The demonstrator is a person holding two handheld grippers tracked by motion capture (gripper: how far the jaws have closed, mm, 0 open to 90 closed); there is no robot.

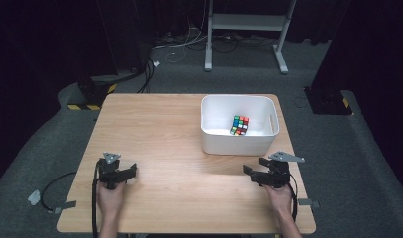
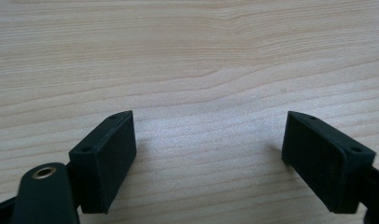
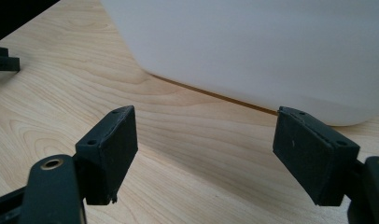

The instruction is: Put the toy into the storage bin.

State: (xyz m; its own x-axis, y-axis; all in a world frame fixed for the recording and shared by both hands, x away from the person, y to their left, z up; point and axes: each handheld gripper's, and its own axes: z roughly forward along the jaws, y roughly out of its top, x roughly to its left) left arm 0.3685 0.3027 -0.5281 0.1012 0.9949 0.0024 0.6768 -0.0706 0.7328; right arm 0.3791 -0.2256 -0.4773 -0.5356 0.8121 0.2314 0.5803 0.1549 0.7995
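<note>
A scrambled puzzle cube (image 1: 240, 125) lies inside a white plastic tub (image 1: 212, 141) on the right half of a wooden table (image 1: 160, 129). My left gripper (image 1: 116, 172) rests low over the table's front left, held by a hand; its jaws stand wide apart over bare wood (image 2: 207, 140). At the front right, just short of the tub, a hand holds my right gripper (image 1: 259, 171). In the right gripper view its jaws are wide apart (image 3: 204, 140), with nothing between them, and the tub's white wall (image 3: 253, 51) rises close ahead.
Grey carpet surrounds the table. A white metal frame (image 1: 246, 29) stands at the back, with cables on the floor nearby. Black equipment bases with yellow-striped edges (image 1: 88, 99) sit off the table's far corners. Broad bare wood lies between the two grippers.
</note>
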